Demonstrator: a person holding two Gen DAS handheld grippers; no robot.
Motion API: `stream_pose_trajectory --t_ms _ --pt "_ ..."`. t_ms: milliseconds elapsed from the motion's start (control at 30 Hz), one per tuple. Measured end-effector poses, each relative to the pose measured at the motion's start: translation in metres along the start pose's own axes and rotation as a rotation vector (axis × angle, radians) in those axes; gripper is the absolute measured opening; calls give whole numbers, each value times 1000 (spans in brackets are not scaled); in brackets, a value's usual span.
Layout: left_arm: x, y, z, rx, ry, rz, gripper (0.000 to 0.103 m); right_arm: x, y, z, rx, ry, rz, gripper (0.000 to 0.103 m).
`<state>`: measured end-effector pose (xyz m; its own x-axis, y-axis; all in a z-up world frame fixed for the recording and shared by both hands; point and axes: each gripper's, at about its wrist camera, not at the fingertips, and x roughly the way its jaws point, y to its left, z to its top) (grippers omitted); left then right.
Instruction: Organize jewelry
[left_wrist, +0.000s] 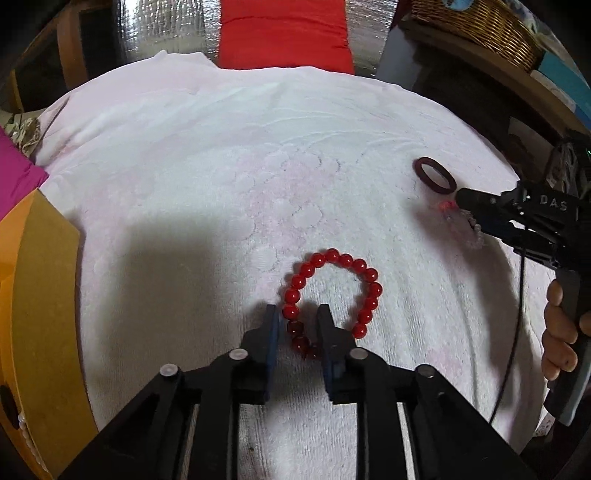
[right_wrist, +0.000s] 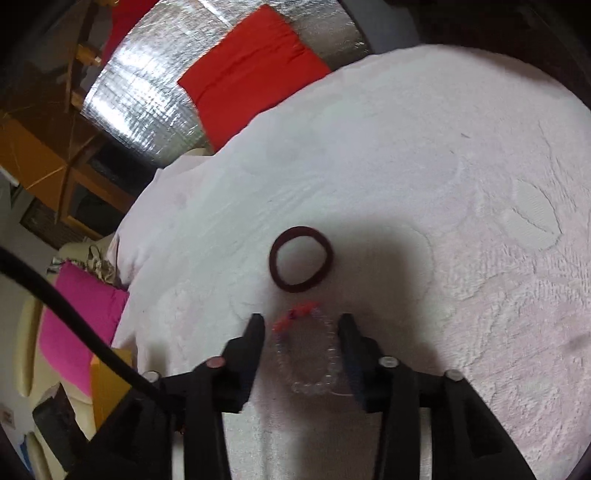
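Observation:
A red bead bracelet (left_wrist: 332, 295) lies on the white towel (left_wrist: 221, 166). My left gripper (left_wrist: 297, 314) is open, its fingers straddling the bracelet's near left beads. A dark maroon bangle (left_wrist: 436, 175) lies at the right; it also shows in the right wrist view (right_wrist: 301, 259). A clear bead bracelet with a red tassel (right_wrist: 314, 354) lies just below the bangle, and shows faintly in the left wrist view (left_wrist: 465, 225). My right gripper (right_wrist: 301, 325) is open, its fingers on either side of the clear bracelet. The right gripper also appears in the left wrist view (left_wrist: 461, 206).
An orange-brown box (left_wrist: 37, 314) stands at the left edge of the towel, with pink cloth (left_wrist: 14, 173) behind it. A red cloth (left_wrist: 284, 33) and silver foil (right_wrist: 147, 92) lie beyond the towel. A wicker basket (left_wrist: 480, 26) sits at the far right.

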<state>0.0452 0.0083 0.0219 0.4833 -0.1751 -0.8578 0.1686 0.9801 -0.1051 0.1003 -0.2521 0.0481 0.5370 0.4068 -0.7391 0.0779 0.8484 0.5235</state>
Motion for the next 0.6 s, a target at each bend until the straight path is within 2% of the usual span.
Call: stream_pose_trajectory --t_ms 67,133,167,267,300,333,367,400,433,467,500,600 --pt "1 1 -2 8 -4 -12 26 3 9 -3 -61 2 -35 49" --pt "3 2 -1 7 -5 -28 44 4 18 -6 -112 0 -55 57" --pt "3 2 -1 3 -5 -39 47 5 22 -8 -136 -2 -64 58" --pt "5 0 -1 2 -10 -33 51 8 32 -16 -225 -13 -121 58" --pt "5 -1 0 2 -14 -27 51 10 38 -20 -281 -18 -153 56" --pt "5 -1 0 -4 -15 -27 50 11 42 -23 -316 -26 -184 43" --pt "5 -1 1 -11 -16 -27 50 13 46 -26 -361 -35 -236 35" --pt "5 0 2 -21 -19 -27 44 14 48 -28 -390 -41 -266 27" --pt "5 0 2 -27 -21 -25 34 12 46 -28 -402 -47 -274 20" --pt "5 2 4 -34 -24 -26 29 10 43 -27 -404 -48 -274 16" --pt "5 3 4 -41 -24 -30 21 9 41 -26 -393 -50 -268 12" --pt "3 5 5 -59 -27 -35 12 2 31 -20 -344 -55 -241 8"
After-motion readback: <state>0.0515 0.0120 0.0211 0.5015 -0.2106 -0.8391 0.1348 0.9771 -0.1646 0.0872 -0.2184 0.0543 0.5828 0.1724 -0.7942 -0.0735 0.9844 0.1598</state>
